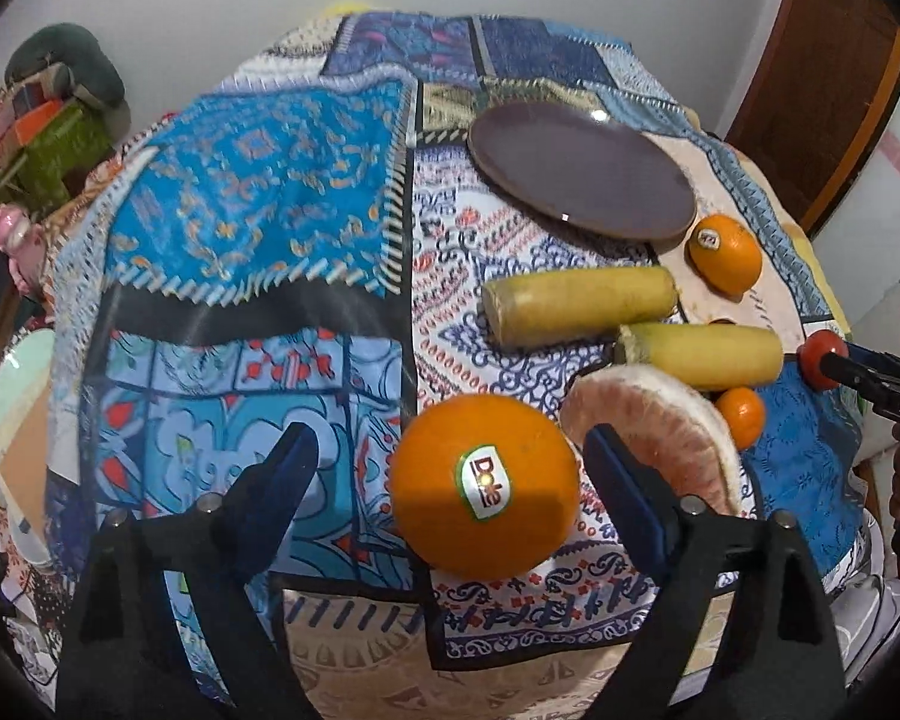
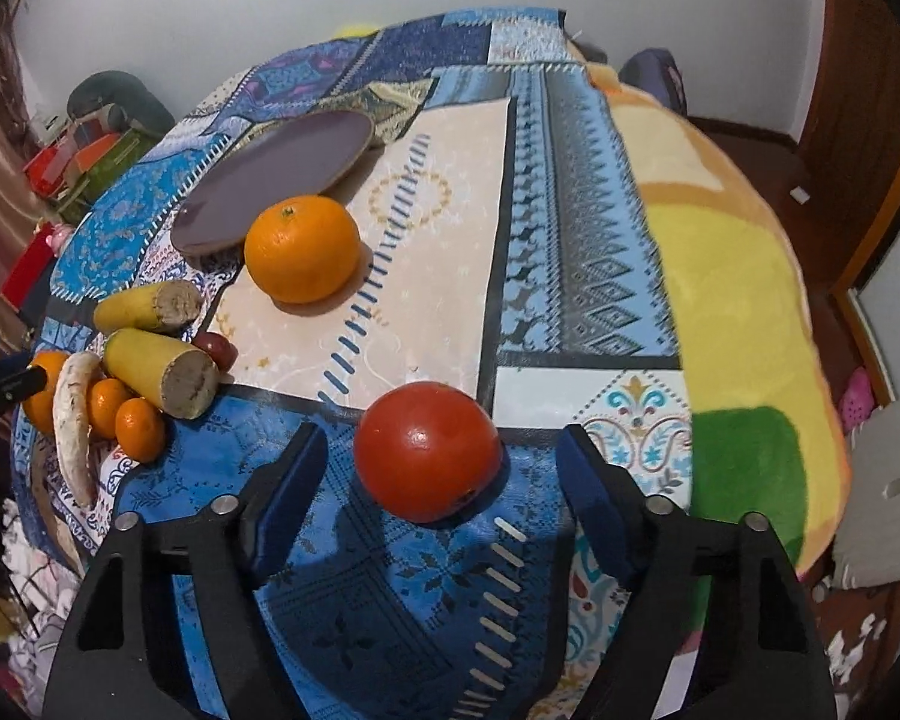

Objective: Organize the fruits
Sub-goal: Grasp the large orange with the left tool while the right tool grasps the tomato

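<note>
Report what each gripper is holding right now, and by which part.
Nothing is held. The left gripper is open around the Dole orange; the right gripper is open around the red tomato, pads apart from both.

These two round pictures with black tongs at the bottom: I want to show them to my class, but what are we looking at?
A person holds a two-finger gripper in each hand, each carrying a wide-angle camera looking along its fingers. One picture is from the left gripper, open around a stickered orange. The other is from the right gripper, open around a tomato. Neither is gripped. On the patterned cloth lie an empty dark plate, another orange, two yellow cut stalks, a pomelo slice and small oranges.
</note>
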The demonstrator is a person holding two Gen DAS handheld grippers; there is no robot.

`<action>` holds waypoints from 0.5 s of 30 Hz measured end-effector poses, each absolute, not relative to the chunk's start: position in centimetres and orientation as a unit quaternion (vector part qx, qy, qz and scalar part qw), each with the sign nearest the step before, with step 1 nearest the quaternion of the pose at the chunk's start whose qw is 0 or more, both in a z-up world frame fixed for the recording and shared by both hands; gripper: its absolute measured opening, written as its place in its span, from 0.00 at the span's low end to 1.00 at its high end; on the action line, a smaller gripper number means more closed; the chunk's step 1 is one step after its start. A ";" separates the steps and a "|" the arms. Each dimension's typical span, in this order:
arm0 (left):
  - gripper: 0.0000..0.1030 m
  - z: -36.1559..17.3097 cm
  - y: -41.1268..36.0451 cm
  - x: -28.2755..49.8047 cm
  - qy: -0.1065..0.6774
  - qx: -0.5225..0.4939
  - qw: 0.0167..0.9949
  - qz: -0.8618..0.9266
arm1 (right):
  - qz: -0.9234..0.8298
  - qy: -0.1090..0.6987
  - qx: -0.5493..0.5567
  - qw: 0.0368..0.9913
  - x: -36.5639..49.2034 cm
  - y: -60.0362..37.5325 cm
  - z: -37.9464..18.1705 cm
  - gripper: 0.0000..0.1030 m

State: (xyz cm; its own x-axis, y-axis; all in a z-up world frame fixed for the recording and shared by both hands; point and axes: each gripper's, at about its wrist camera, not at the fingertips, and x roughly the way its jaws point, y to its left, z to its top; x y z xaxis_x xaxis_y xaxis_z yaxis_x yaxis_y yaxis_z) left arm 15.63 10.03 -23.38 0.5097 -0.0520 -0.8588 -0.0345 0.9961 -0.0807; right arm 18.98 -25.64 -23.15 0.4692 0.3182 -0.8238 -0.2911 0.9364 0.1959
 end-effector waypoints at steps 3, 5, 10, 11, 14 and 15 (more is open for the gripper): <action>0.82 -24.0 10.1 15.8 0.504 -0.062 0.861 -0.019 | 0.184 0.491 0.018 0.851 19.3 -25.4 -23.6 0.64; 0.78 -24.4 10.0 15.9 0.511 -0.063 0.857 -0.025 | 0.188 0.495 0.018 0.848 19.4 -25.2 -23.9 0.60; 0.67 -24.6 9.5 16.1 0.515 -0.049 0.855 -0.029 | 0.187 0.498 0.013 0.847 19.7 -24.8 -24.1 0.48; 0.67 -24.5 9.4 16.0 0.515 -0.049 0.855 -0.029 | 0.188 0.497 0.013 0.847 19.7 -24.8 -24.1 0.48; 0.66 -24.5 9.5 16.3 0.517 -0.050 0.854 -0.024 | 0.188 0.495 0.013 0.848 19.7 -24.9 -24.0 0.47; 0.66 -24.4 9.6 16.3 0.518 -0.053 0.854 -0.023 | 0.187 0.494 0.014 0.849 19.6 -24.9 -23.9 0.47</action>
State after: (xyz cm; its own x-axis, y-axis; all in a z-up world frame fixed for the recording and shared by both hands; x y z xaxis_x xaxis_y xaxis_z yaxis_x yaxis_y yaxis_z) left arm 16.30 9.59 -24.44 0.4632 -0.0947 -0.8812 -0.0154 0.9933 -0.1149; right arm 19.62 -24.92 -23.93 0.4416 0.3312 -0.8338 -0.3037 0.9297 0.2084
